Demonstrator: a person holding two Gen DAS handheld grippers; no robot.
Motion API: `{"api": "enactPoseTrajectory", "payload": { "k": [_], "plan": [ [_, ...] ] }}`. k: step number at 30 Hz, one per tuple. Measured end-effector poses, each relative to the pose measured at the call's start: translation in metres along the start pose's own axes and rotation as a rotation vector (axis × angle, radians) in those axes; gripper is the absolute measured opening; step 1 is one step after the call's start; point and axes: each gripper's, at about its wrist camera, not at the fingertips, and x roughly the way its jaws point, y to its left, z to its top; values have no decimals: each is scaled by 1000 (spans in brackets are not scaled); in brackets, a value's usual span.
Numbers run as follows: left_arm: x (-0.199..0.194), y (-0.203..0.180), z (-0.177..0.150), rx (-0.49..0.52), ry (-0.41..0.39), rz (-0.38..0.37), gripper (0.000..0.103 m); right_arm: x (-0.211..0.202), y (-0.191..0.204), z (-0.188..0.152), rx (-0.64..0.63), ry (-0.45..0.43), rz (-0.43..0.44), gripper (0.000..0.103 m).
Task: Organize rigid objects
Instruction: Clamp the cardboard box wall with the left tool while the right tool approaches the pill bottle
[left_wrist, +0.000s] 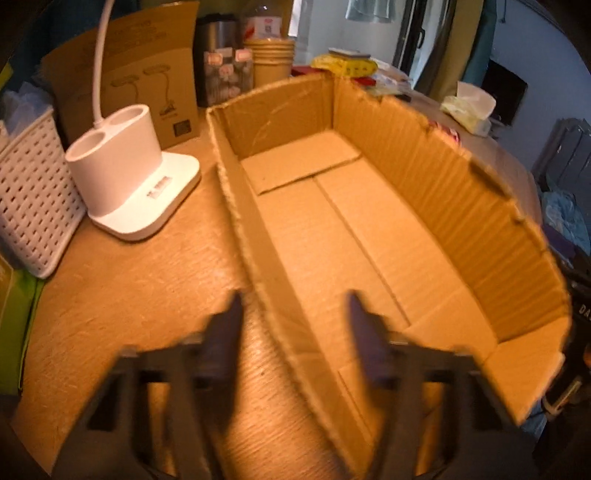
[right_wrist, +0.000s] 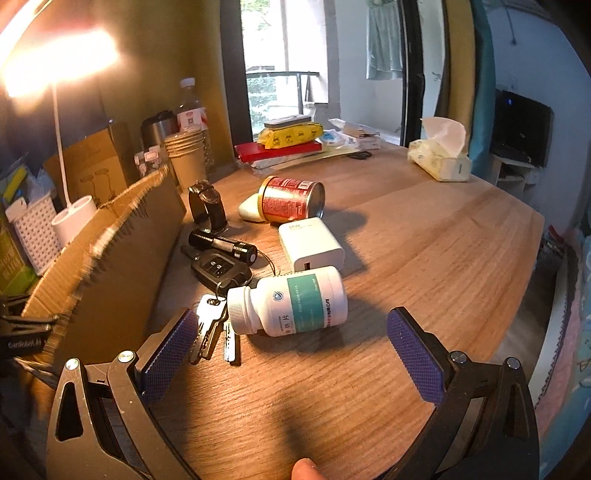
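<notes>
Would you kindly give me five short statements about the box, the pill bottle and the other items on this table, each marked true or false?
1. The cardboard box holds nothing. True.
2. The white pill bottle stands upright. False: it lies on its side on the table.
3. The red can lies on its side. True.
4. The right gripper is shut on the pill bottle. False: its fingers are spread wide, short of the bottle.
5. The white charger is inside the box. False: it lies on the table, outside it.
</notes>
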Motion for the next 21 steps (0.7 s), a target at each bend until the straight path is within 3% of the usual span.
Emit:
{"api": "enactPoseTrajectory", "payload": {
  "k": [2, 5, 12, 16, 21],
  "plan": [
    [-3, -2, -1, 25, 2, 3, 25, 2, 1, 0, -10, -1, 1, 103],
    [-6, -2, -1, 45, 7, 23, 16, 6, 1, 1, -16, -1, 1, 103],
    [-4, 8, 8, 67, 15, 67, 13, 17, -8, 6, -48, 1, 8, 103],
    [-7, 5, 2, 64, -53, 93, 13, 26, -7, 10, -66, 16, 49, 103],
    [-6, 12, 5, 11, -44, 55, 13, 33, -5, 10, -70, 35, 74, 103]
  ]
}}
